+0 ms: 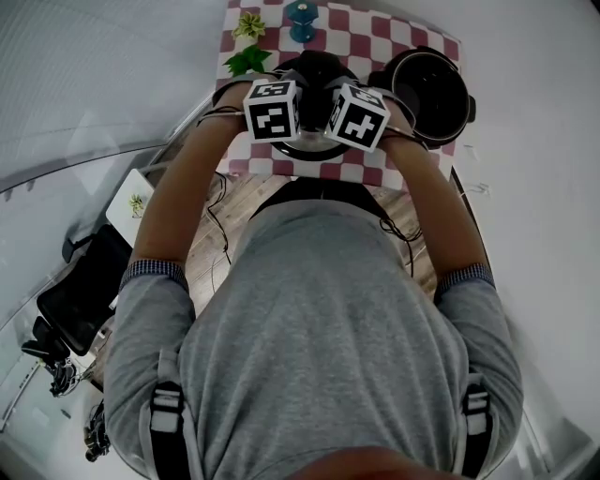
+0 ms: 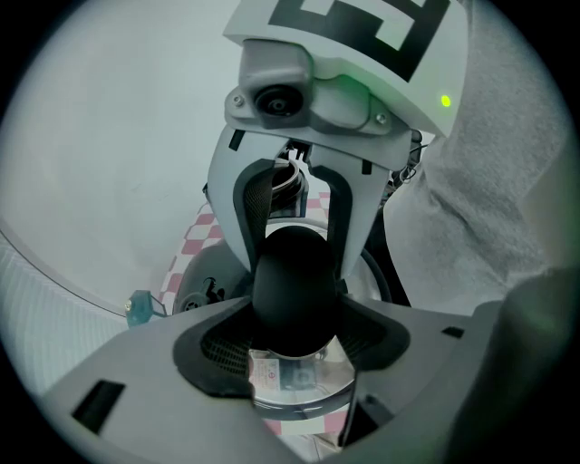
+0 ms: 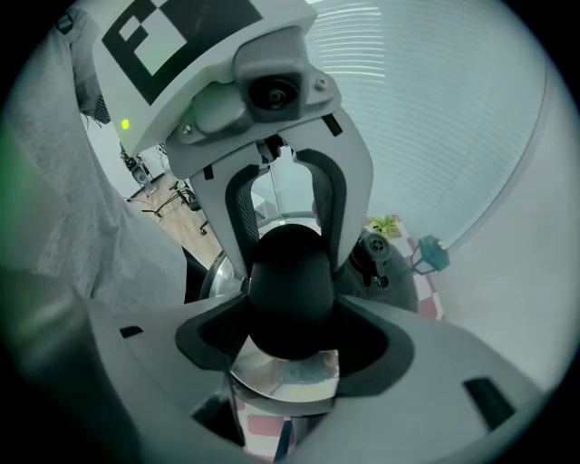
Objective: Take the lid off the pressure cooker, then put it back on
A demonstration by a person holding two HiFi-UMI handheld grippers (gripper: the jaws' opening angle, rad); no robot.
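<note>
The pressure cooker's lid (image 1: 315,73) hangs over the near edge of the checked table. It has a shiny steel top (image 2: 294,388) and a black knob (image 2: 292,285). My left gripper (image 2: 294,349) and right gripper (image 3: 290,344) face each other, and both are shut on that knob (image 3: 290,290) from opposite sides. From the head view the left gripper (image 1: 292,112) and right gripper (image 1: 336,116) sit side by side under their marker cubes. The open black cooker pot (image 1: 433,89) stands just right of the lid. The jaws hide the knob's base.
A red-and-white checked cloth (image 1: 361,28) covers the small table. At its far edge stand a blue ornament (image 1: 302,19) and green plants (image 1: 247,42). A white curved wall closes in both sides, with wooden floor below and a black chair (image 1: 84,291) at left.
</note>
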